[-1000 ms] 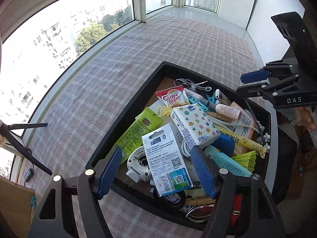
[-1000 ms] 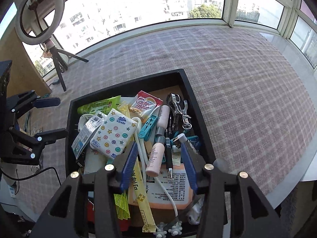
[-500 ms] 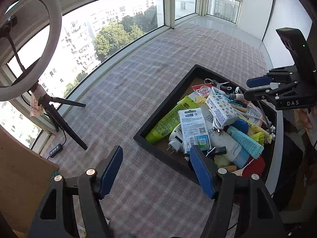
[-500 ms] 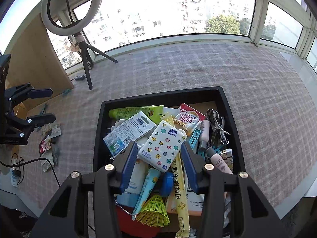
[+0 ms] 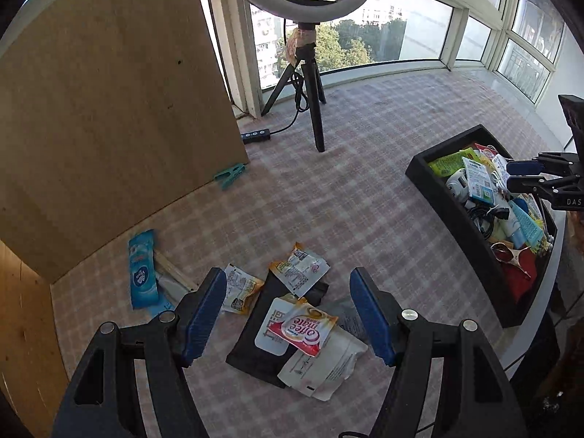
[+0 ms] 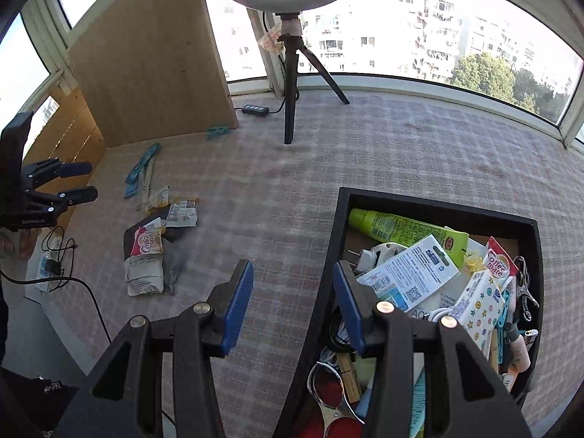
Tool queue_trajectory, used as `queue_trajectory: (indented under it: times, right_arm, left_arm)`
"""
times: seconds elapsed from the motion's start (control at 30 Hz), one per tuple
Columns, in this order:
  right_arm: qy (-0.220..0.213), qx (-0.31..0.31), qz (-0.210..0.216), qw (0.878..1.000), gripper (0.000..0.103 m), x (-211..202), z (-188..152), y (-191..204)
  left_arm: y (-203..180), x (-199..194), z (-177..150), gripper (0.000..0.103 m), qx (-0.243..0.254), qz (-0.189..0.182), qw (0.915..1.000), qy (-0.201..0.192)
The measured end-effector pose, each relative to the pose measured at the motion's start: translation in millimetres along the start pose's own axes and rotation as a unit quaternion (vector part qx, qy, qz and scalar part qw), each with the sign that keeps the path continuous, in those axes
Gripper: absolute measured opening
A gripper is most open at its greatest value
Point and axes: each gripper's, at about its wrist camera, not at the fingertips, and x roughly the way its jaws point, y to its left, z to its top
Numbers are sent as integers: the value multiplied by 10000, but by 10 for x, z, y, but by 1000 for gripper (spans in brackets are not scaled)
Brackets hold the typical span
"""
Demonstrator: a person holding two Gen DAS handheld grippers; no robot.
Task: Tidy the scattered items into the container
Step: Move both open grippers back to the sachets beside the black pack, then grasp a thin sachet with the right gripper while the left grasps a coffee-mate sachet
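Left tongs (image 5: 288, 314) are spread wide with nothing between them, hanging over a heap of packets low in the frame: a Coffee-mate sachet (image 5: 304, 328) lying on a black pack (image 5: 255, 346), a white pouch (image 5: 328, 365) under it, two small sachets (image 5: 299, 268) just above. Blue packet (image 5: 142, 270) sits further left on the checked surface (image 5: 328, 200). Right tongs (image 6: 294, 308) are about half open, also empty, their right pad over the tray (image 6: 438, 206) rim at lower right. That tray's crammed: green tube (image 6: 405, 230), smiley-print pack (image 6: 478, 303), scissors (image 6: 328, 401). Ring-light tripod (image 6: 292, 84) stands upper centre.
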Motion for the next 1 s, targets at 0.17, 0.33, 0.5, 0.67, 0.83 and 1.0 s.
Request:
queue_trajectory:
  times: [0.17, 0.33, 0.5, 0.67, 0.83, 1.0]
  right_arm:
    - [298, -512, 331, 9977, 45, 532, 151, 636]
    - [645, -749, 479, 9939, 45, 1084, 356, 1128]
    - [986, -635, 607, 9912, 53, 1541, 533, 1446]
    - [1306, -743, 380, 9879, 54, 1900, 605, 1652]
    - [1529, -390, 424, 9866, 54, 2127, 662, 1607]
    - [1674, -212, 481, 9845, 54, 2241, 687, 1619]
  left_arm:
    - [235, 176, -476, 62, -601, -124, 9978, 243]
    - [238, 344, -665, 62, -889, -212, 9953, 336]
    - [191, 549, -701, 62, -1098, -455, 9918, 475]
    - [202, 721, -669, 62, -1376, -575, 9871, 588]
    - [198, 870, -633, 61, -1483, -606, 9846, 704]
    - [223, 1008, -629, 54, -1556, -657, 9821, 834]
